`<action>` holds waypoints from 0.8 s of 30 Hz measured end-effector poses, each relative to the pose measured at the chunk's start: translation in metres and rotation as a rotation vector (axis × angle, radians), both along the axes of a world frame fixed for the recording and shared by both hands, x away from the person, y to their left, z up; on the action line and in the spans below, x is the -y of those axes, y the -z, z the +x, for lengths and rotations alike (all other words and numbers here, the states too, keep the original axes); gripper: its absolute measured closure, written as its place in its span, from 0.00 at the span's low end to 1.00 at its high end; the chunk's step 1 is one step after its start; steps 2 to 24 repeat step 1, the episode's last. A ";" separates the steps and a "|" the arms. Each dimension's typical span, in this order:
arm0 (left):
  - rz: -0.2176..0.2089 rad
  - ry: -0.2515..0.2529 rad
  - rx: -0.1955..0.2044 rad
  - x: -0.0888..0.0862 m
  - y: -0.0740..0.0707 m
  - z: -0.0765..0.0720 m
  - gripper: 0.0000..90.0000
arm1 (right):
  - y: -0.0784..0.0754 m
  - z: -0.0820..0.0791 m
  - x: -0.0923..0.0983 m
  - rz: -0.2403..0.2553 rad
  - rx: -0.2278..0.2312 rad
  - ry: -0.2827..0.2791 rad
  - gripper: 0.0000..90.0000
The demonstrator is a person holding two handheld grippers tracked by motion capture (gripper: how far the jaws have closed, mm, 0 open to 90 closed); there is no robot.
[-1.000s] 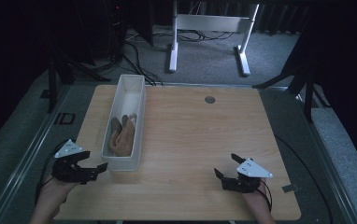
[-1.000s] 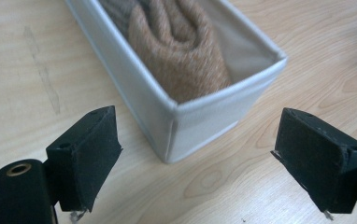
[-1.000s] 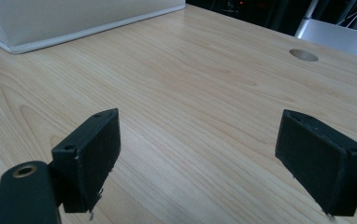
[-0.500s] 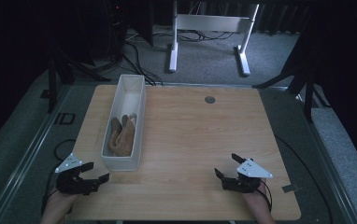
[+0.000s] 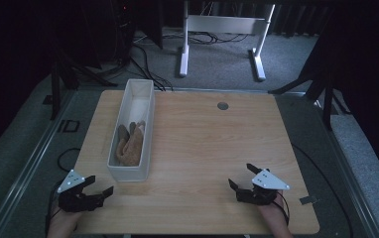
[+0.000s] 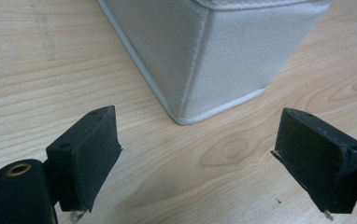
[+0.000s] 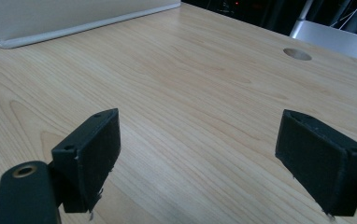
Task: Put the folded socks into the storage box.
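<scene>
A long white fabric bin (image 5: 128, 173) stands lengthwise on the left part of the wooden table (image 5: 207, 148). Brown soft things (image 5: 130, 144) lie in its near half; I cannot tell what they are. My left gripper (image 5: 100, 184) sits low at the table's near left corner, just short of the bin's near end. It is open and holds nothing. In the left gripper view its jaws (image 6: 197, 126) frame the bin's near corner (image 6: 214, 56). My right gripper (image 5: 240, 175) rests open near the front right edge, with bare wood between its jaws (image 7: 200, 123).
A round cable hole (image 5: 222, 105) lies in the far middle of the table, also seen as a hole (image 7: 297, 54) in the right gripper view. A white stand (image 5: 222, 29) and cables are on the floor beyond. The bin's side (image 7: 50, 18) is far ahead of the right gripper.
My left gripper has sunk and drawn back toward the table's near left corner, away from the bin's side. The right gripper has stayed put.
</scene>
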State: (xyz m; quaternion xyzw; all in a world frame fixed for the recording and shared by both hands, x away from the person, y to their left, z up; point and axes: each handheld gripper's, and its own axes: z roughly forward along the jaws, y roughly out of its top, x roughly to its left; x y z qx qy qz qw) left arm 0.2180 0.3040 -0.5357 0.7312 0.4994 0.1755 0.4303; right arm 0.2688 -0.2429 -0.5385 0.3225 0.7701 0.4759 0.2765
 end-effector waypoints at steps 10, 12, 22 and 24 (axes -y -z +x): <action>0.000 -0.001 -0.001 0.000 0.000 0.000 0.16 | 0.000 0.000 0.000 -0.001 -0.001 0.001 0.15; 0.000 -0.001 -0.001 0.000 0.000 0.000 0.16 | 0.000 0.000 0.000 -0.001 -0.001 0.001 0.15; 0.000 -0.001 -0.001 0.000 0.000 0.000 0.16 | 0.000 0.000 0.000 -0.001 -0.001 0.001 0.15; 0.000 -0.001 -0.001 0.000 0.000 0.000 0.16 | 0.000 0.000 0.000 -0.001 -0.001 0.001 0.15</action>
